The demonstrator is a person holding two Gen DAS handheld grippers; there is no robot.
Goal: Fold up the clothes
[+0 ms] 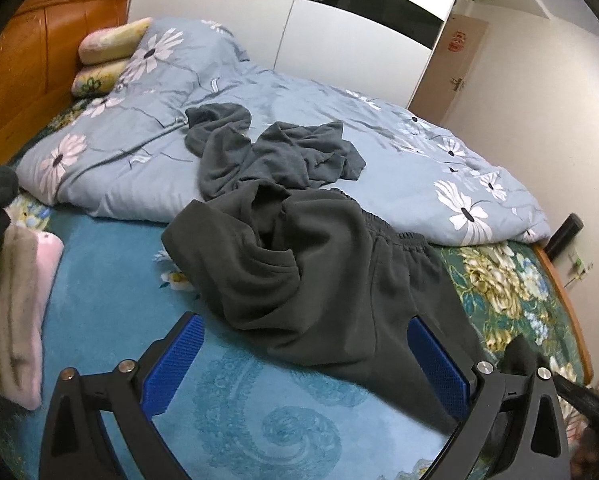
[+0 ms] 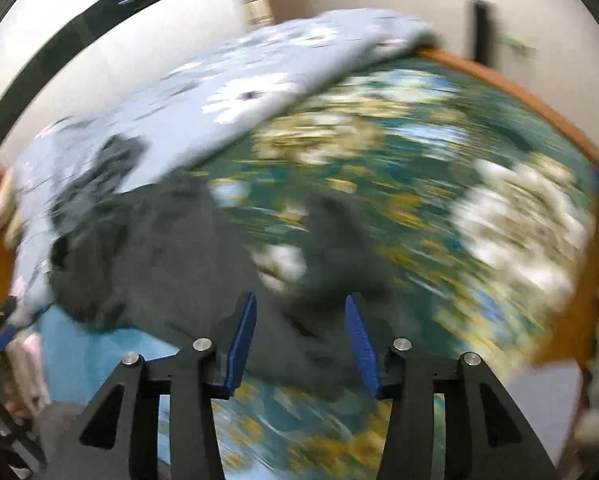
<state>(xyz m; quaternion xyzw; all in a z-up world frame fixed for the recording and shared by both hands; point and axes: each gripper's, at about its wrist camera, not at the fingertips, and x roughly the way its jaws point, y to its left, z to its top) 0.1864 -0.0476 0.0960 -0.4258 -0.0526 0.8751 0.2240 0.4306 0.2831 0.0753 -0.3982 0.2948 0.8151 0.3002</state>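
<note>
A: On the bed (image 1: 111,264), what lies nearest the left gripper (image 1: 305,354)?

B: Dark grey trousers (image 1: 323,264), crumpled on the teal sheet (image 1: 259,408). The elastic waistband points toward the quilt (image 1: 139,152), and 1 bunched part folds over itself in the middle. The left gripper's 2 blue fingers (image 1: 175,364) stand wide apart and grip nothing; the right one of the pair sits over the trousers' near edge, the left one over bare sheet.

A: And further back?

B: A second dark garment, a top (image 1: 275,148), lies heaped on the quilt, just behind the trousers. 2 pillows (image 1: 107,56) are stacked against the wooden headboard (image 1: 39,60). At the far left edge a folded pink and beige pile (image 1: 23,312) rests on the sheet.

A: What about the right gripper (image 2: 301,338)?

B: That view is heavily blurred. Its 2 blue fingers (image 2: 241,344) are parted, narrower than the left pair, with dark cloth of the trousers (image 2: 171,264) showing between and beyond them. I cannot tell whether they touch the cloth. The floral sheet (image 2: 419,184) fills the right side, the quilt (image 2: 235,96) runs across the top, and the bed's wooden rim (image 2: 539,108) curves round the far side.

A: Anything behind the bed?

B: A white wardrobe (image 1: 339,28) with a black band, and a door (image 1: 459,56) to its right.
</note>
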